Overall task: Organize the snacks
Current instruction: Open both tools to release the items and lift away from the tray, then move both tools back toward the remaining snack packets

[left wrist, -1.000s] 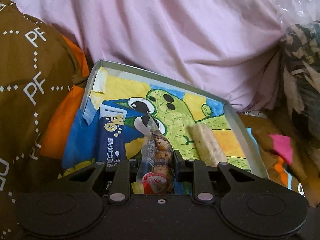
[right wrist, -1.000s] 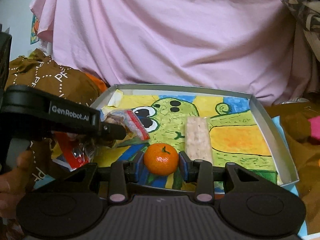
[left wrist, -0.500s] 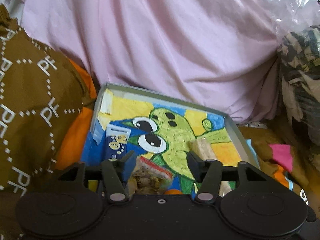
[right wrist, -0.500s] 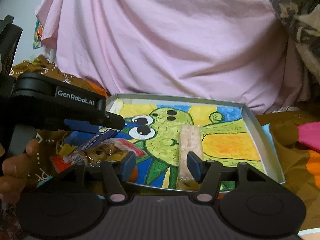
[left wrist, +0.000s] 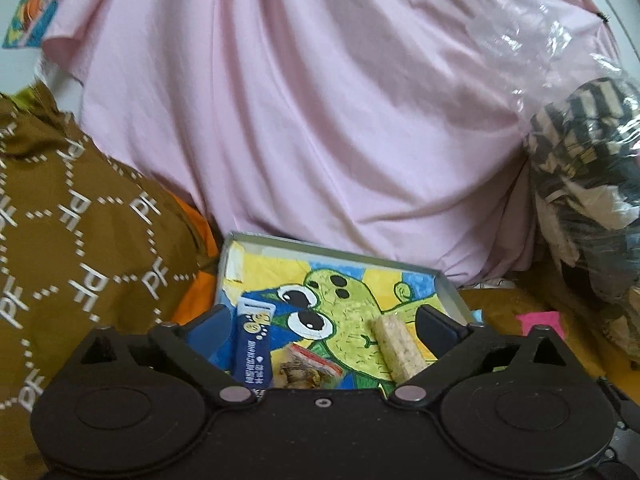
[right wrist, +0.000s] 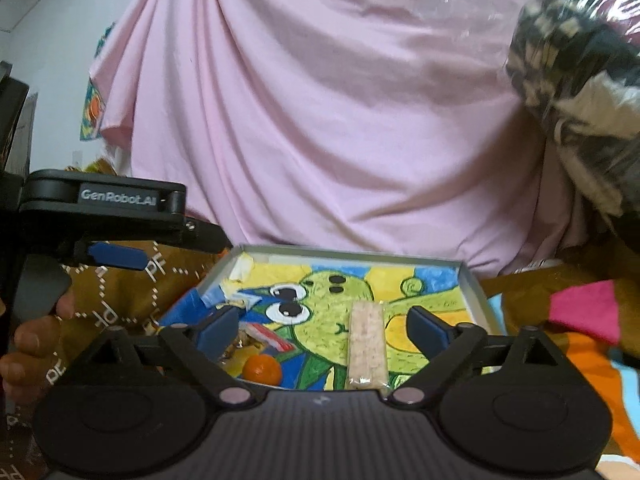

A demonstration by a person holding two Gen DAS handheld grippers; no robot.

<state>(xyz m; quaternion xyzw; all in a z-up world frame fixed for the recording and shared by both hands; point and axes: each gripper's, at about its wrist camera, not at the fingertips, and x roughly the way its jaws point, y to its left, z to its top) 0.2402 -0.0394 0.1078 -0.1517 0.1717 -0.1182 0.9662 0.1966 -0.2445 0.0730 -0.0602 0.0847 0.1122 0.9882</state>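
Snacks lie in a shallow tray [left wrist: 450, 286] lined with a cartoon drawing: a blue packet [left wrist: 253, 348] on the left, a clear cookie bag [left wrist: 308, 368] beside it, a pale bar [left wrist: 396, 346] lengthwise on the right, and an orange [right wrist: 262, 369] near the front edge. Both grippers, left [left wrist: 322, 326] and right [right wrist: 320, 330], hang above the tray with jaws spread wide, holding nothing. Pink cloth [right wrist: 320, 120] is draped behind, and brown patterned fabric [left wrist: 80, 240] sits to the left.

Both wrist cams looked forward, low over the tray's [left wrist: 336, 254] near edge, facing the pink cloth [left wrist: 320, 120]. Right cam sat right of the left, close. Shared: tray [right wrist: 352, 254], cloth.
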